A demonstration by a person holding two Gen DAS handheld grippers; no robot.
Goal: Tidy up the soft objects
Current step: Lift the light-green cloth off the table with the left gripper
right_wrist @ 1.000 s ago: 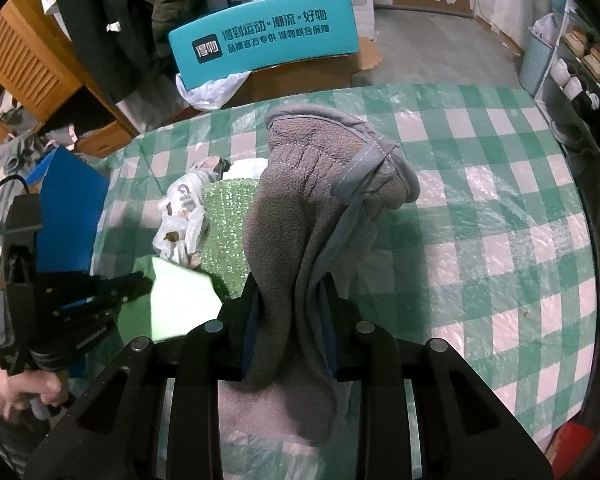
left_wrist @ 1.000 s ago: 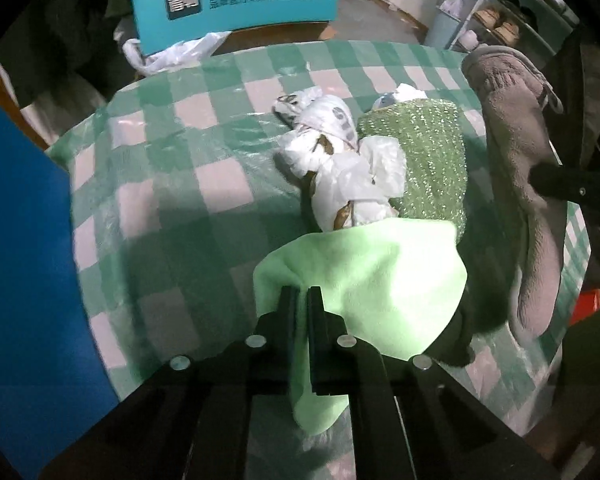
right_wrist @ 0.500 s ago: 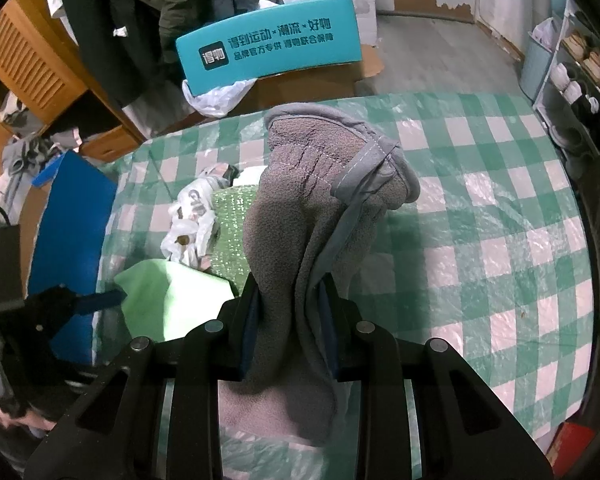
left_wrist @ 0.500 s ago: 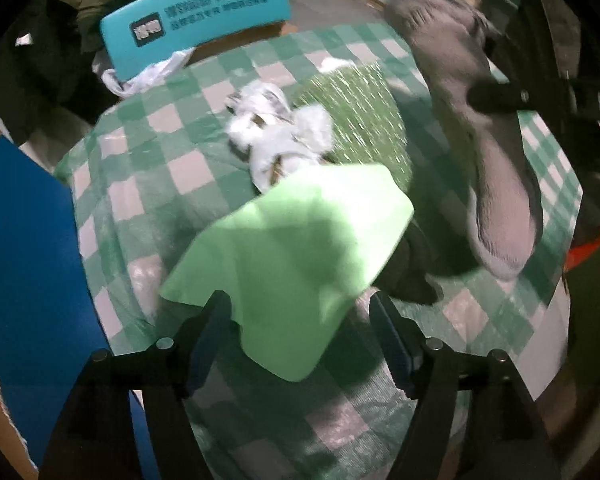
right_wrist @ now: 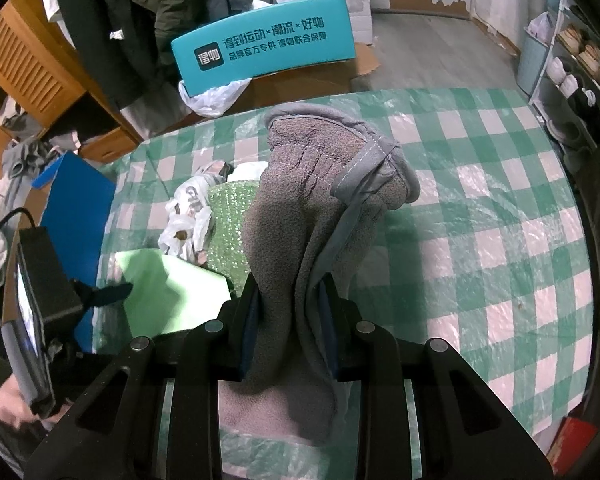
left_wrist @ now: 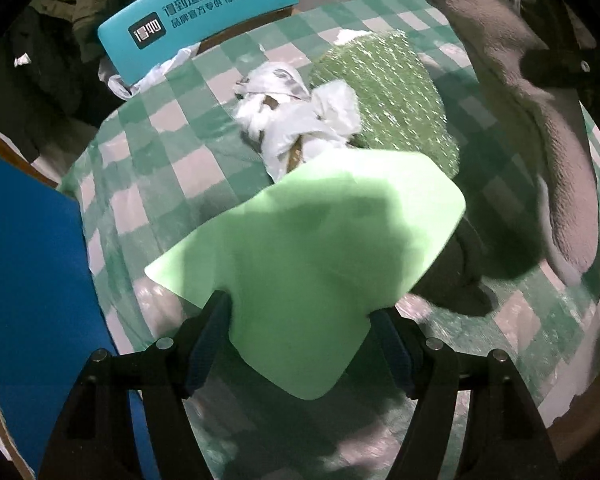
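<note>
Left wrist view: the left gripper (left_wrist: pixel 300 336) is standing released, the light green cloth (left_wrist: pixel 312 240) lying flat between its spread fingers; lift straight off.

Right wrist view: the right gripper (right_wrist: pixel 290 316) is clenching the grey fleece glove (right_wrist: pixel 320 208), which is draping beyond its fingers; lower it beside the green cloth.

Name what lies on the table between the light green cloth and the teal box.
A crumpled white plastic bag lies between the light green cloth and the teal box, with bare checked tablecloth around it. The left wrist view shows it best.
</note>
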